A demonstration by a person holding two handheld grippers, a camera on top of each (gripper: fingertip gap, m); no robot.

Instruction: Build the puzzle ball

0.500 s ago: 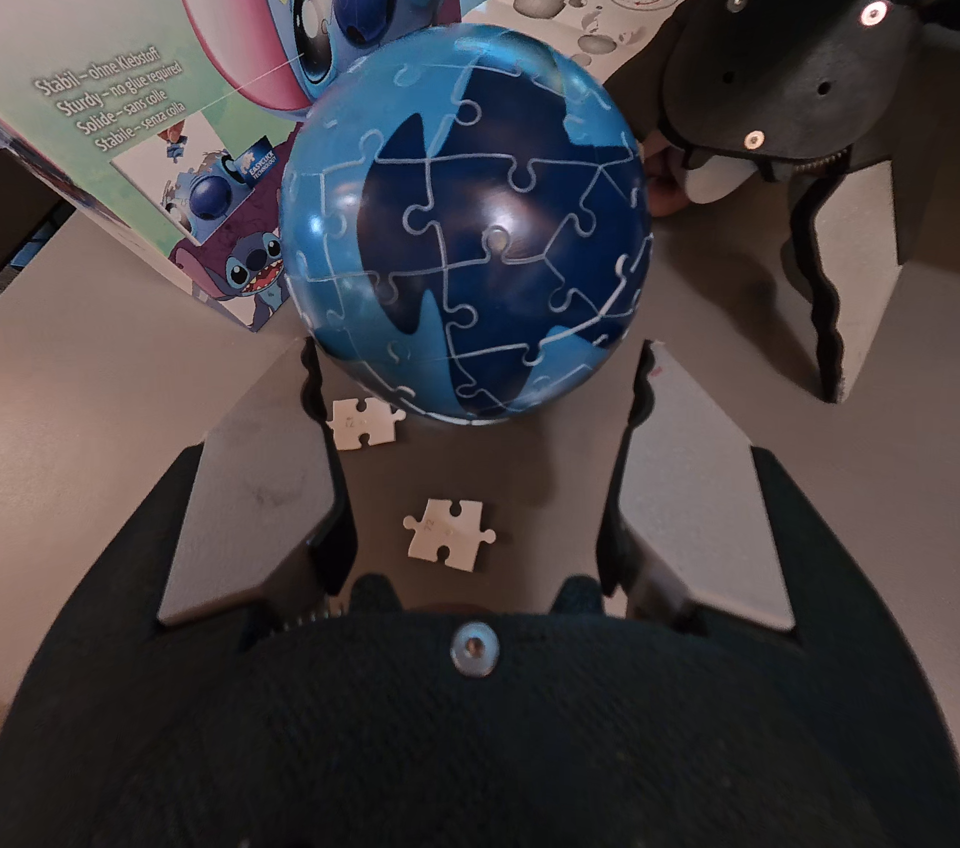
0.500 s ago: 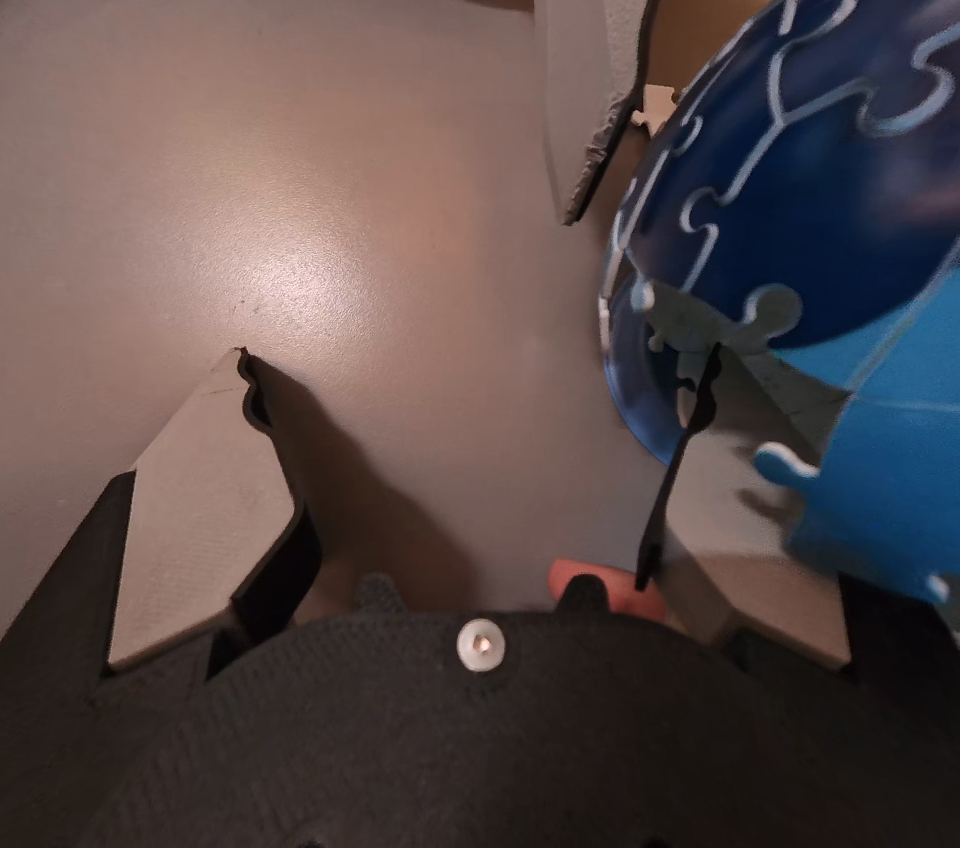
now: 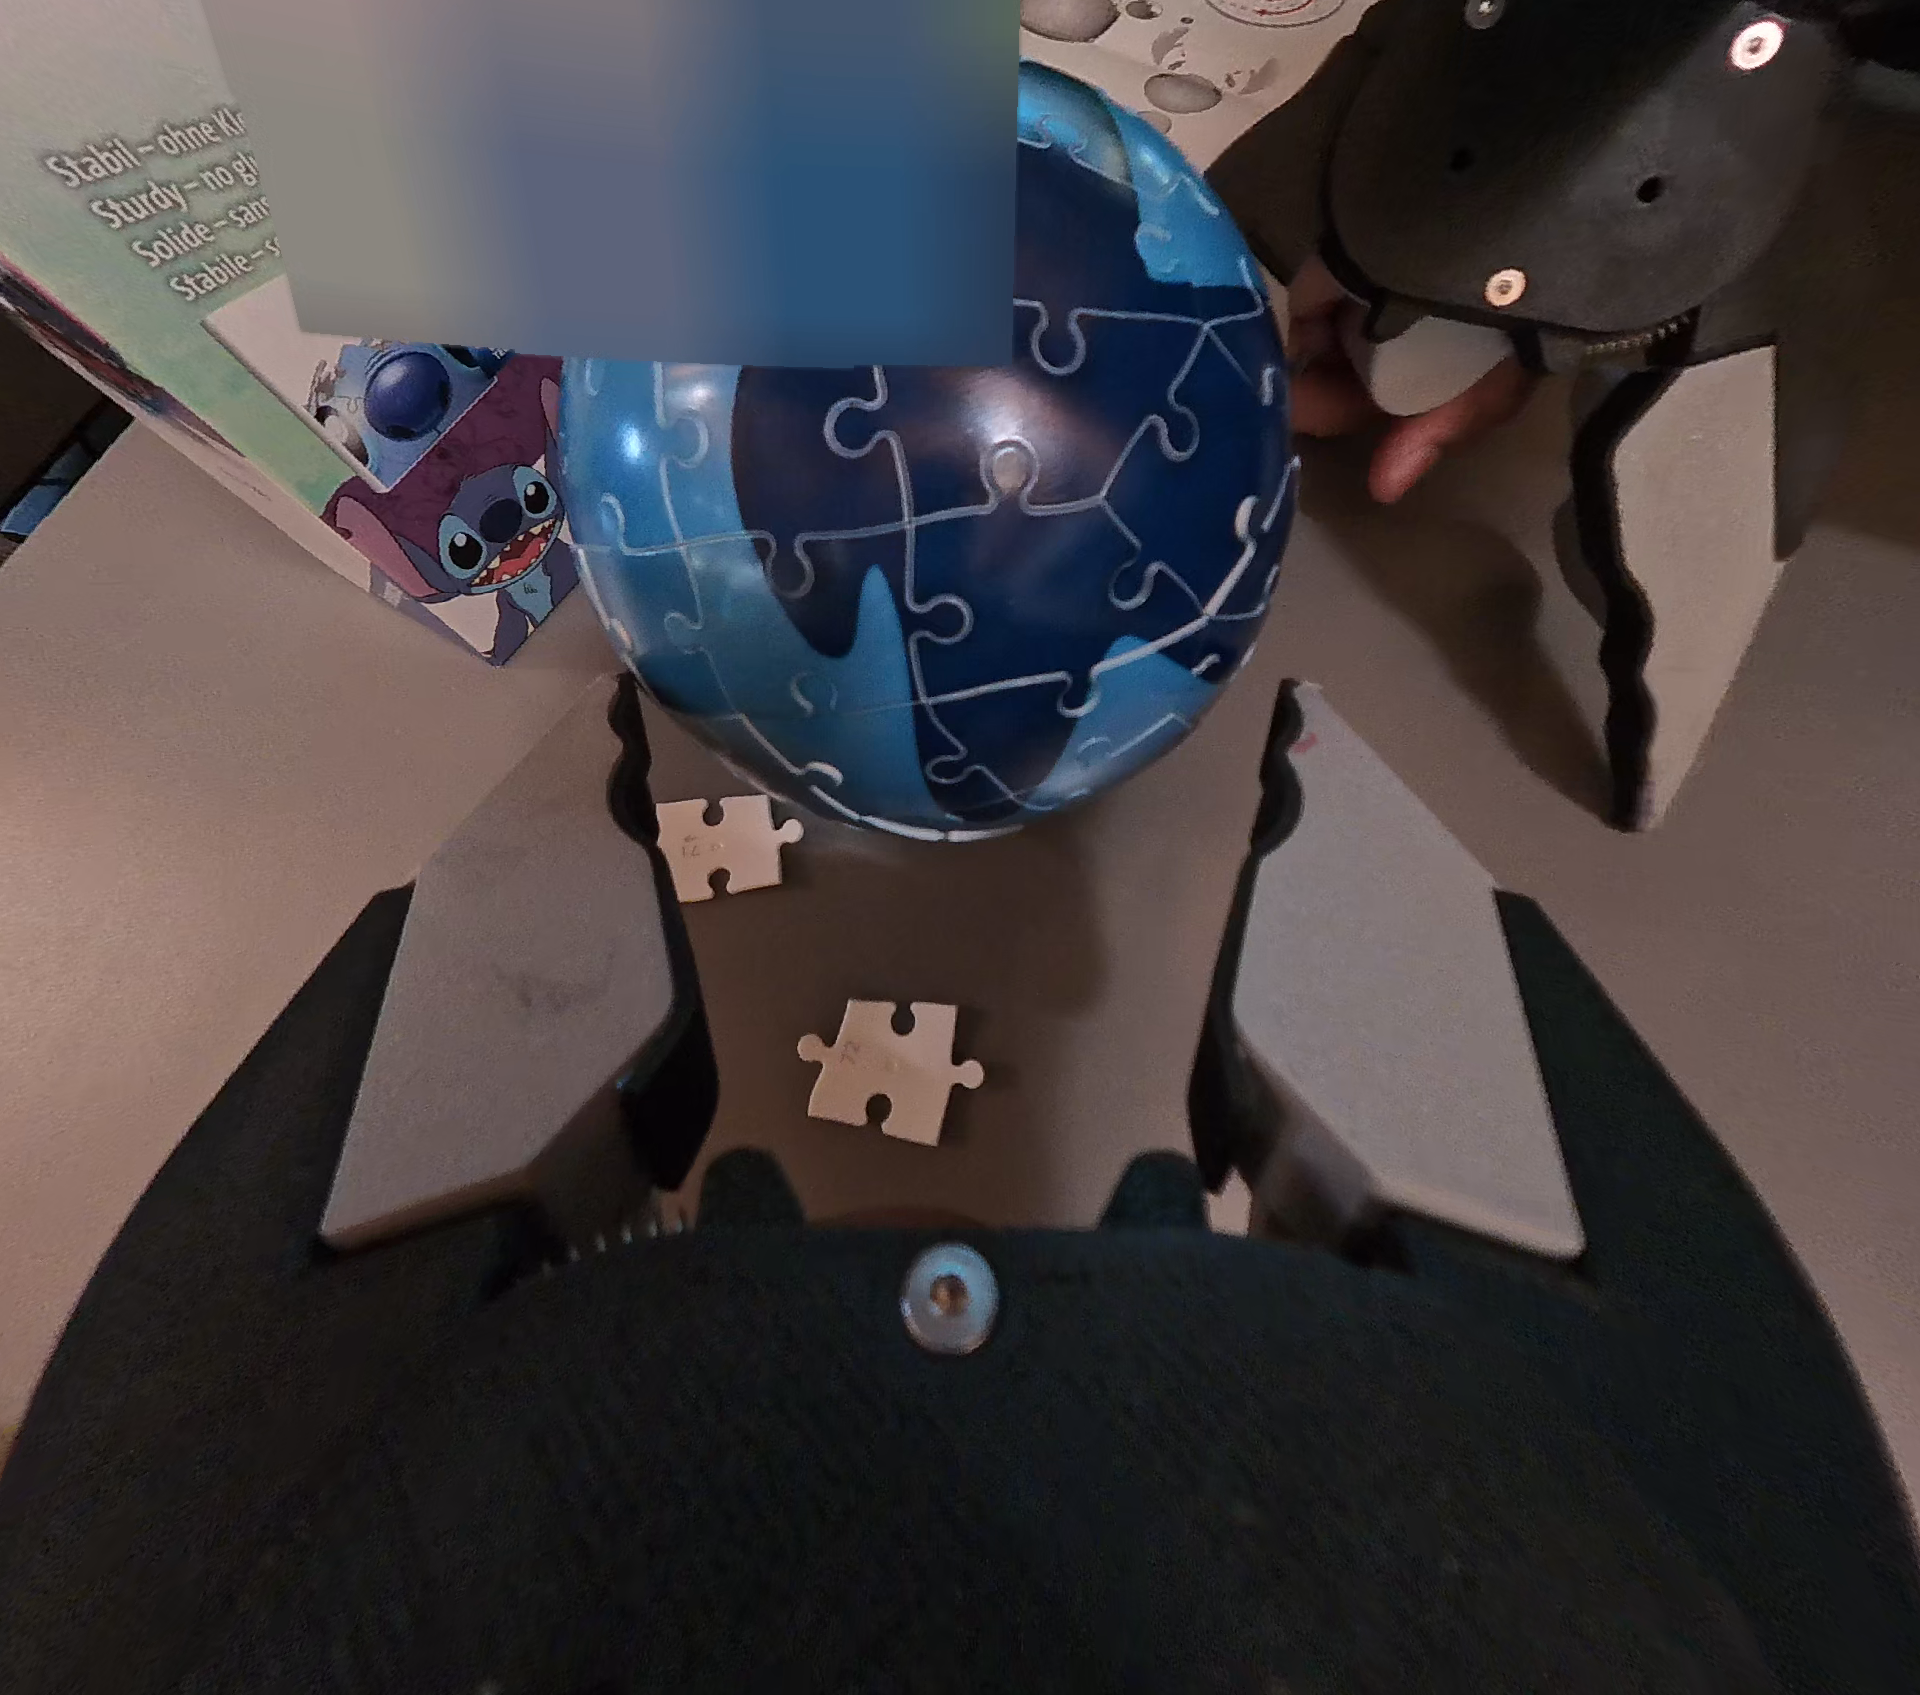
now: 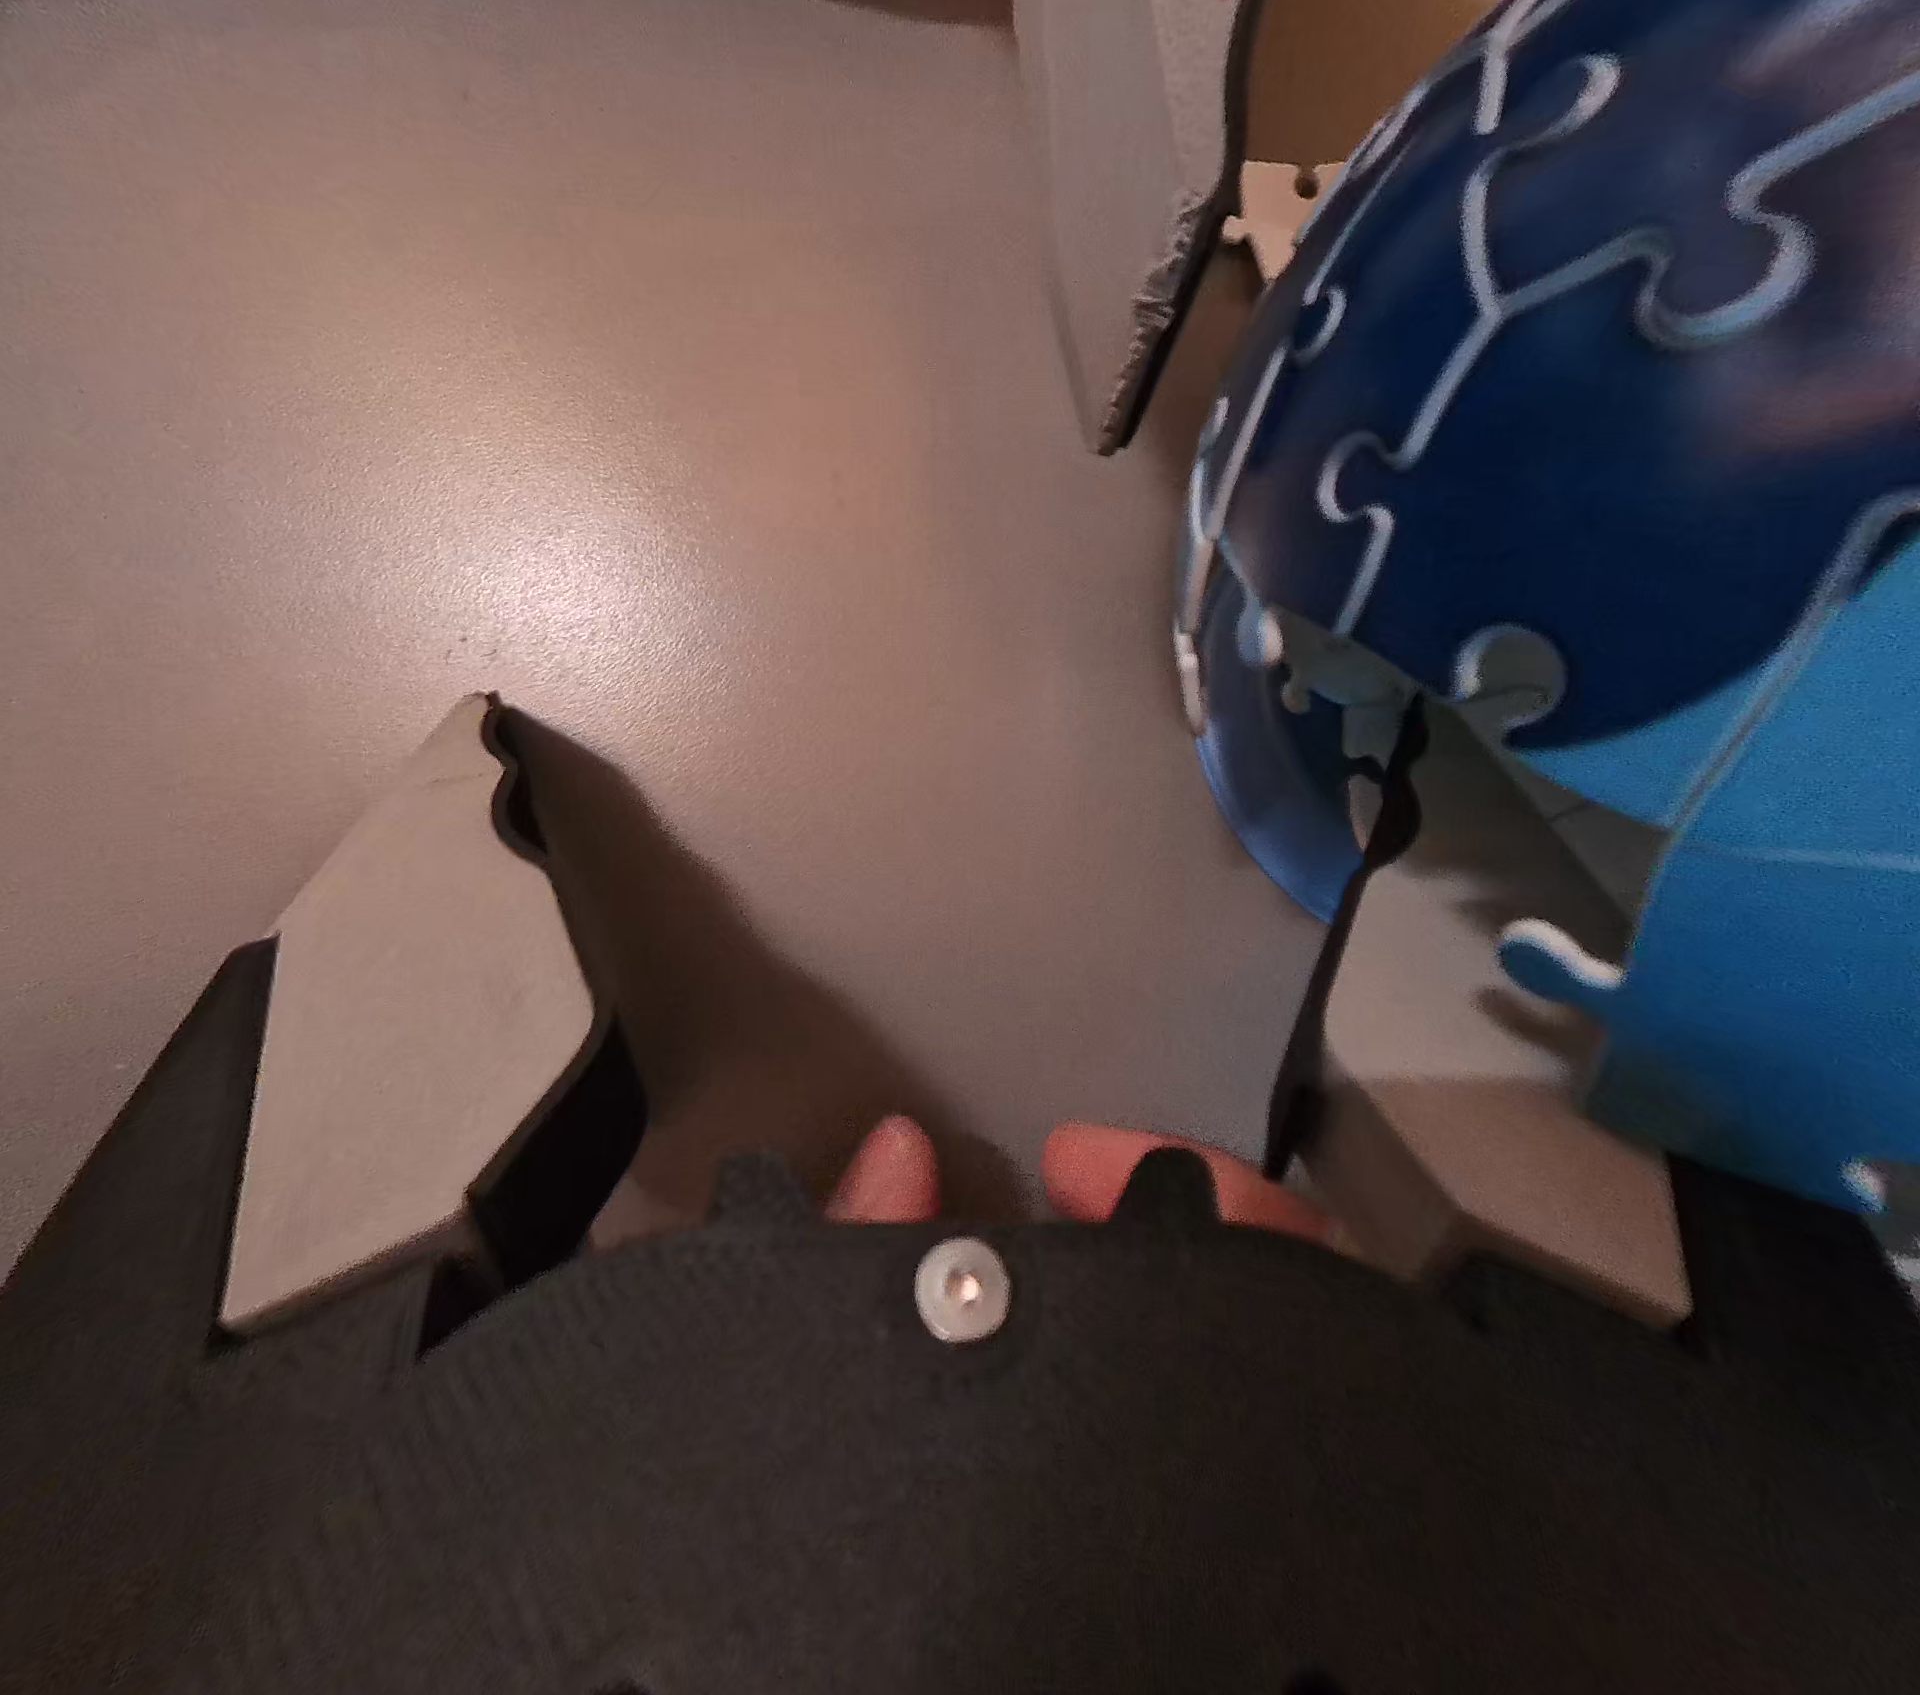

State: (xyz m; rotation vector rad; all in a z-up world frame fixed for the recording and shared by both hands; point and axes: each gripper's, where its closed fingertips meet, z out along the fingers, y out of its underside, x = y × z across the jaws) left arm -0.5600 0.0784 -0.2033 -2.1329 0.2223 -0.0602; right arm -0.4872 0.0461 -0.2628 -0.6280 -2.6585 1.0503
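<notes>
While a blur hides its top, the blue puzzle ball (image 3: 935, 565) sits on the grey table (image 3: 208, 814) just beyond the wide-open left gripper (image 3: 951, 710); the right gripper (image 4: 951, 720), also spread, flanks it beside two loose pieces (image 3: 727, 845).

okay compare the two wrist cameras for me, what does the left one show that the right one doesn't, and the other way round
Only the left wrist view shows the puzzle box, the instruction sheet, and the nearer loose white piece lying between the open fingers of the left hand-held gripper.

Only the right wrist view shows the gap in the ball's shell, with the right finger of the right hand-held gripper at its edge.

Both share the blue puzzle ball, the grey table, and a white piece beside the ball.
</notes>
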